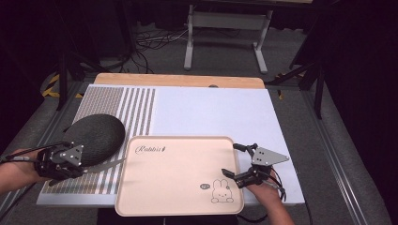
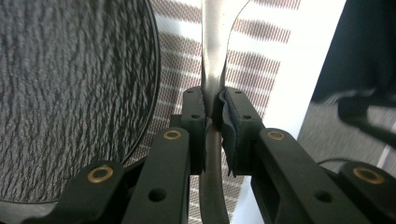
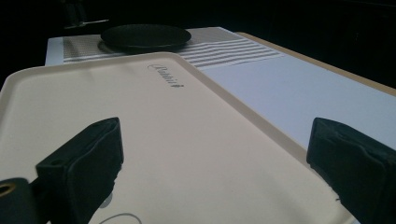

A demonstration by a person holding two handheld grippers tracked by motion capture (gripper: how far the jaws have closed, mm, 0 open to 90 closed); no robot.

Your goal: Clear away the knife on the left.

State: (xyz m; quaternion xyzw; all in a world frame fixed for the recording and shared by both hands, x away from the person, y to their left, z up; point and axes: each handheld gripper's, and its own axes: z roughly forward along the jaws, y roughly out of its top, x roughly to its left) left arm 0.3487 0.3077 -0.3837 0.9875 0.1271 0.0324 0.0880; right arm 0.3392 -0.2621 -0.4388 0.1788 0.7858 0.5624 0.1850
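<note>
While your left gripper (image 1: 80, 165) clamps the metal utensil (image 1: 109, 164) by its handle, its long axis runs straight ahead of those jaws toward the pink tray (image 1: 178, 206), beside the dark plate (image 1: 96, 136). Your right gripper (image 1: 236, 161), jaws spread, straddles the tray's nearer edge.

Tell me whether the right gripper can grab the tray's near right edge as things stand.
Probably yes: the right gripper is open, jaws straddling the beige tray rim, with nothing lying between them.
</note>
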